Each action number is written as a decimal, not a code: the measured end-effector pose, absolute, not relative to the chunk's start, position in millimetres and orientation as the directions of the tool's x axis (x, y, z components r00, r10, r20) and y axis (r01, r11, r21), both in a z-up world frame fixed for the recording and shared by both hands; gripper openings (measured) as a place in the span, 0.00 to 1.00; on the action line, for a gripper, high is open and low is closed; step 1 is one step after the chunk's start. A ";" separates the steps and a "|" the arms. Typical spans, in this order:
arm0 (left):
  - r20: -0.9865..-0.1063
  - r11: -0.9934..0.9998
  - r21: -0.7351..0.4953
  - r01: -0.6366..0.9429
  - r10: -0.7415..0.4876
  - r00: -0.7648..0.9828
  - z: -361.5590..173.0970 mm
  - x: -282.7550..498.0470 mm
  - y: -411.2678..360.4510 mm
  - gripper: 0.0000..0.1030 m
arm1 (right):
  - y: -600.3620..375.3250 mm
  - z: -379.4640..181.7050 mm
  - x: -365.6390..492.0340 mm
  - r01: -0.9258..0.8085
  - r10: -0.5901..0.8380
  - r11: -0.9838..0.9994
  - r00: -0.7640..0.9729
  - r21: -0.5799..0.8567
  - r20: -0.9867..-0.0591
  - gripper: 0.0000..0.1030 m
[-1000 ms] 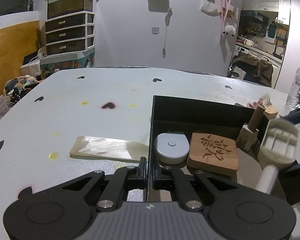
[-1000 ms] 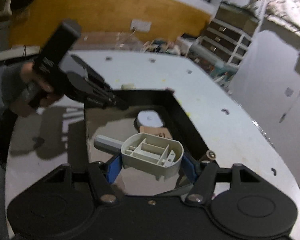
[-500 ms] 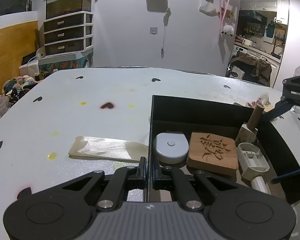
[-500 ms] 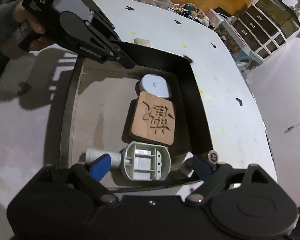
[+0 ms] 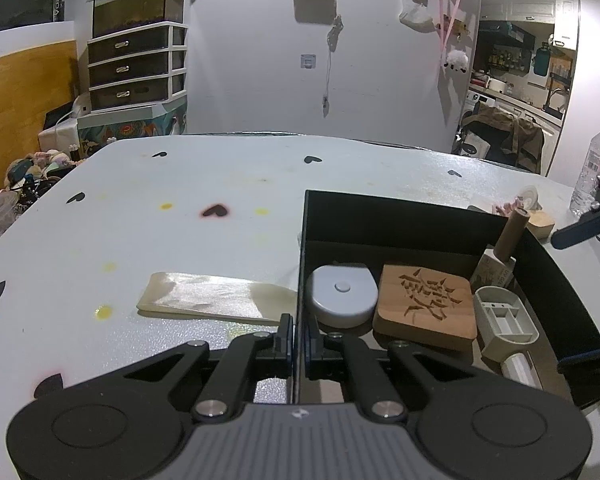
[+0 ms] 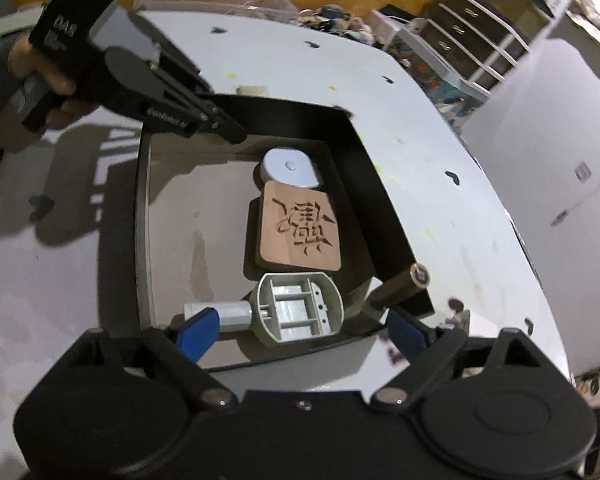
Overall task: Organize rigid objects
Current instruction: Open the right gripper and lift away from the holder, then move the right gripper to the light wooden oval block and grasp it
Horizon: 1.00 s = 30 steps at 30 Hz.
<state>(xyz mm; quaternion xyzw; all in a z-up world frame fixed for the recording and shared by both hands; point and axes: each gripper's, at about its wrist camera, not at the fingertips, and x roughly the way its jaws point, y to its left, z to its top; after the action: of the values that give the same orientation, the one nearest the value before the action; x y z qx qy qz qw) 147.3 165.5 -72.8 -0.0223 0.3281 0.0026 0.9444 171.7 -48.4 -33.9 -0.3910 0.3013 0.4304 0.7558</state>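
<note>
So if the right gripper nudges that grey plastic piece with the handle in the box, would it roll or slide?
The grey plastic piece would probably slide: its broad ribbed head lies flat. It looks hollow, so likely light. Its round handle might pivot.

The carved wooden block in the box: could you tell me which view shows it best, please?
The right wrist view: it looks almost straight down on the carved wooden block, so the whole face and carving show. The left wrist view shows it at a low, foreshortened angle inside the black box.

White heart-patterned table [image 5: 228,184] carries a black box [image 5: 384,220]; a pale flat strip [image 5: 216,298] lies just beside it.
</note>
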 end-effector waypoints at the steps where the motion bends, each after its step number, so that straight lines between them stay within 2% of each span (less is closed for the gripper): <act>1: -0.620 0.999 -0.040 -0.019 -0.010 0.785 -72.8 147.3 165.5 0.05 | -50.0 -33.2 171.2 -0.884 0.420 0.341 0.448 -0.321 -0.789 0.89; 7: -0.622 0.999 -0.037 -0.023 -0.005 0.783 -73.2 147.5 165.8 0.05 | -58.5 -23.9 164.9 -0.862 0.459 0.434 0.463 -0.263 -0.759 0.89; 19: -0.626 0.999 -0.033 -0.029 0.001 0.780 -72.3 146.6 164.1 0.05 | -86.3 -10.5 136.6 -0.758 0.563 0.640 0.576 -0.128 -0.593 0.93; 25: -0.625 0.999 -0.035 -0.029 0.001 0.781 -71.8 146.0 164.0 0.05 | -104.6 -19.6 122.7 -0.644 0.550 0.765 0.653 0.001 -0.522 0.96; 30: -0.620 0.999 -0.037 -0.029 0.000 0.785 -71.1 143.4 164.3 0.05 | -115.9 -27.6 114.6 -0.538 0.487 0.842 0.725 0.041 -0.487 0.99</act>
<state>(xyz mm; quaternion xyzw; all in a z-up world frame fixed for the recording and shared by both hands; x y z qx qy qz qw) 143.4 164.3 -71.1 -0.0223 0.3280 0.0075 0.9444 114.6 -115.9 -27.6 -0.0517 0.2470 0.2764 0.9273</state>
